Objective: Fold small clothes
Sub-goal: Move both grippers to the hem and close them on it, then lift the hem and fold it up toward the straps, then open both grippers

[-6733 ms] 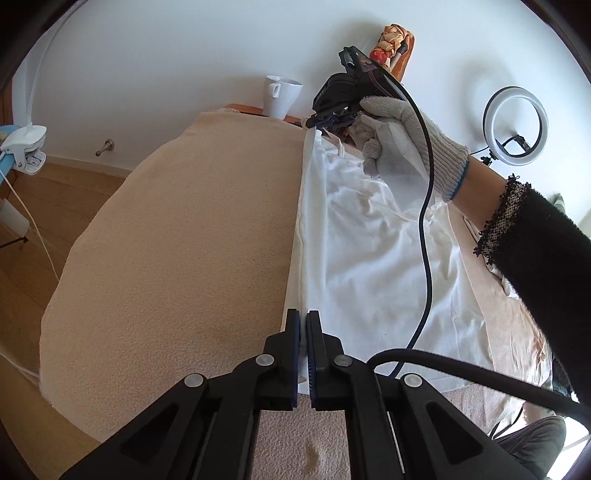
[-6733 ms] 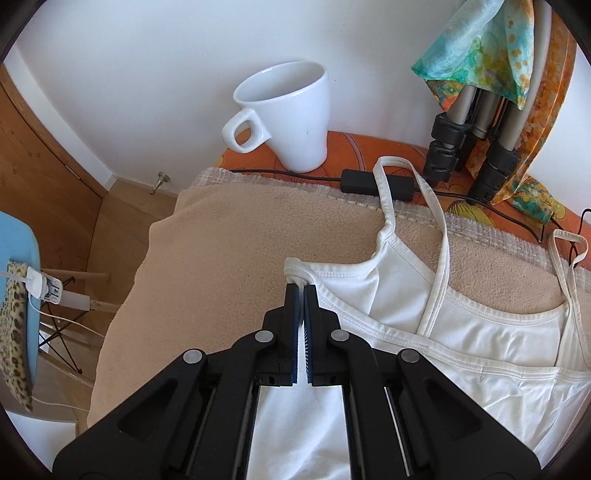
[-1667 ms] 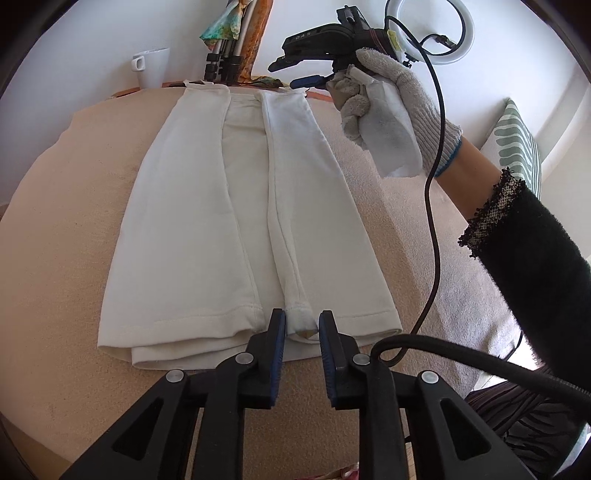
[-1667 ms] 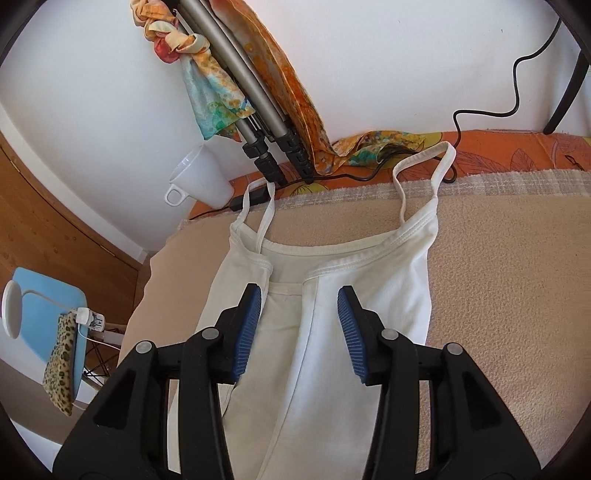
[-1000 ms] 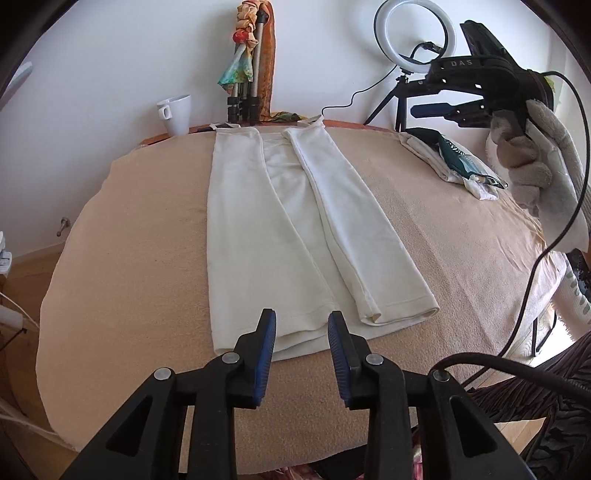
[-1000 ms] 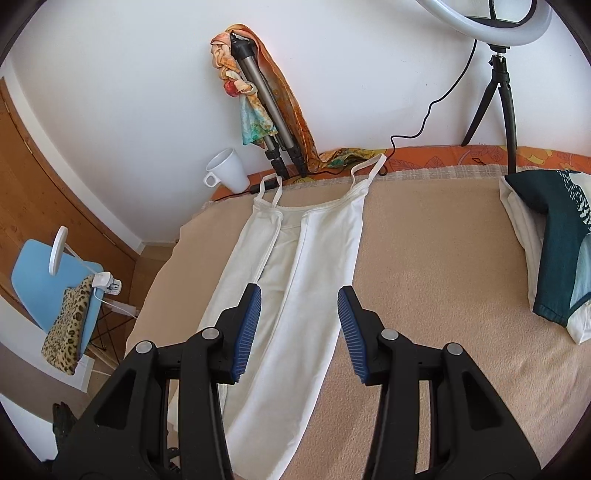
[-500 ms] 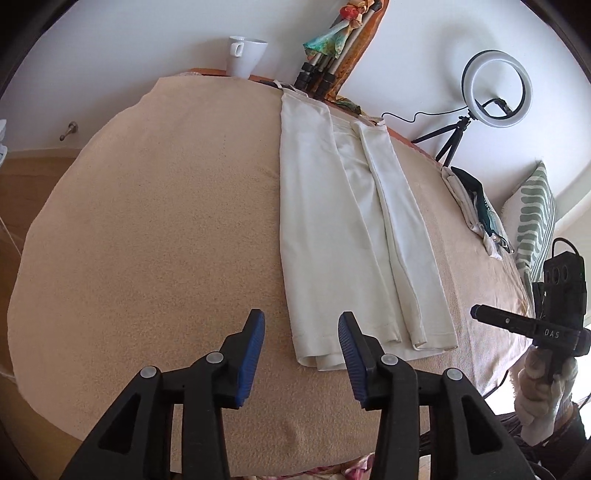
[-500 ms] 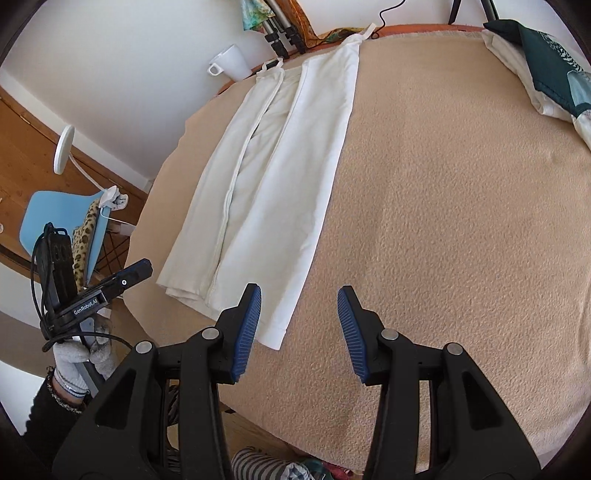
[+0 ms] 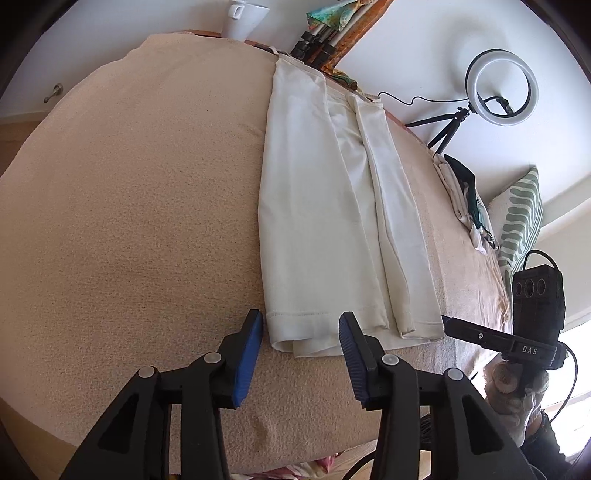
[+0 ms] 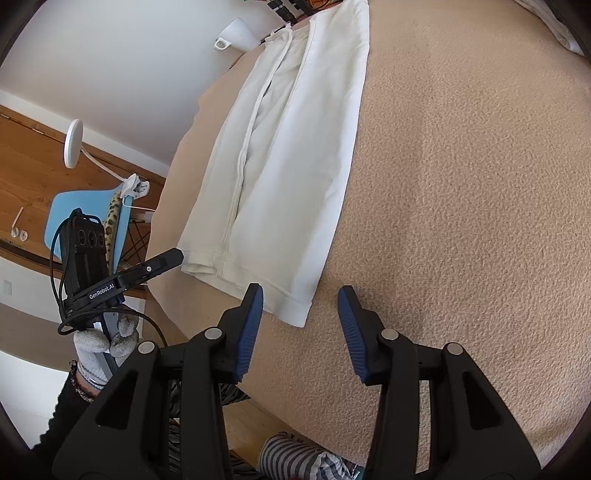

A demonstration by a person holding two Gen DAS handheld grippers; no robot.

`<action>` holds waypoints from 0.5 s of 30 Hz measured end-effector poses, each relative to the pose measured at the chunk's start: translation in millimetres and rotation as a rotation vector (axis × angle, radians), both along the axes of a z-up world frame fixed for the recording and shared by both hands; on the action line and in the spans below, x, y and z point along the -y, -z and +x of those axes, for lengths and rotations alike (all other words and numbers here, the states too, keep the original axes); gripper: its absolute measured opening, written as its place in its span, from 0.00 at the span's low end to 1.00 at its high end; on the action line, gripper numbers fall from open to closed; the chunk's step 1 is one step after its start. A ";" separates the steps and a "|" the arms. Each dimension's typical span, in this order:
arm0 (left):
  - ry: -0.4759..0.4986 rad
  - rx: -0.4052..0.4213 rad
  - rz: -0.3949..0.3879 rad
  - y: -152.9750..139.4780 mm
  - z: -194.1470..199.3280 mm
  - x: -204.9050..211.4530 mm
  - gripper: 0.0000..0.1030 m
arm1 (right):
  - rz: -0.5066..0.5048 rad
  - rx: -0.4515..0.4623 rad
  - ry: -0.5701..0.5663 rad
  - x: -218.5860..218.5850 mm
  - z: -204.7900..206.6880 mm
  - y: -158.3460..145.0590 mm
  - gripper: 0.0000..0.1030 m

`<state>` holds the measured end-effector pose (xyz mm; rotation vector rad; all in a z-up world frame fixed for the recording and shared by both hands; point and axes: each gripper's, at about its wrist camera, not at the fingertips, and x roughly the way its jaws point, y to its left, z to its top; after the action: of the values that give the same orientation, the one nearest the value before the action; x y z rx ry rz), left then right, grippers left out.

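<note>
Item: white camisole (image 9: pixel 325 206), folded lengthwise into a long narrow strip, both side panels turned in over the middle. It is laid flat on a beige blanket (image 9: pixel 129 221) that covers the table. The straps are found at the far end, away from the fingers; the hem is found at the near end.

Left gripper (image 9: pixel 301 341): the blue-padded fingers (image 9: pixel 249 350) are held wide apart and nothing is gripped. The left corner of the hem is seen between and just ahead of the fingertips. Whether the pads touch the cloth cannot be told.

Right gripper (image 10: pixel 300 323): the fingers (image 10: pixel 249 325) are likewise spread wide and nothing is held. The right corner of the hem (image 10: pixel 295 314) is seen just ahead of the left fingertip, inside the gap; the blanket alone lies ahead of the right fingertip.

Beyond the far end of the camisole: a white mug (image 9: pixel 243 16) and a bundle of tripod legs (image 9: pixel 314 44) draped with coloured scarves. To the right of the left gripper's fingers: a ring light (image 9: pixel 500 88) on a small tripod, a pile of folded clothes (image 9: pixel 465 199), and a green-patterned cushion (image 9: pixel 521 225). To the left of the right gripper's fingers: a blue chair (image 10: pixel 74 218) and a white clip lamp (image 10: pixel 74 142).
</note>
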<state>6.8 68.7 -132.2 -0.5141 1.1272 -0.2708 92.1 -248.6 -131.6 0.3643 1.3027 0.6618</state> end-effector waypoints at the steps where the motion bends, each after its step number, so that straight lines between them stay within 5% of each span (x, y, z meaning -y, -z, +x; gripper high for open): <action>1: -0.003 -0.005 -0.006 1.5 0.7 1.0 0.41 | 0.001 0.000 -0.003 -2.6 0.4 -0.3 0.44; 3: -0.003 -0.008 -0.004 2.4 2.5 3.5 0.40 | 0.001 0.001 -0.008 -4.5 -0.2 -0.3 0.44; 6: 0.017 0.006 0.038 -0.3 4.0 8.3 0.13 | 0.000 0.003 -0.025 -10.1 -2.7 -1.2 0.42; 8: 0.008 0.013 0.041 0.7 4.1 8.0 0.06 | -0.008 -0.005 -0.049 -17.4 -3.9 1.9 0.30; 10: -0.003 0.015 0.039 1.4 4.1 6.0 0.02 | -0.038 0.008 -0.064 -24.5 -5.0 5.1 0.09; 15: -0.031 0.049 -0.001 -8.5 -6.9 -3.9 0.01 | -0.018 0.007 -0.054 -20.1 -4.5 2.1 0.06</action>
<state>-0.1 72.6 -123.7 -0.5223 1.0709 -0.2557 87.6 -228.4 -133.7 0.3131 1.3151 0.6956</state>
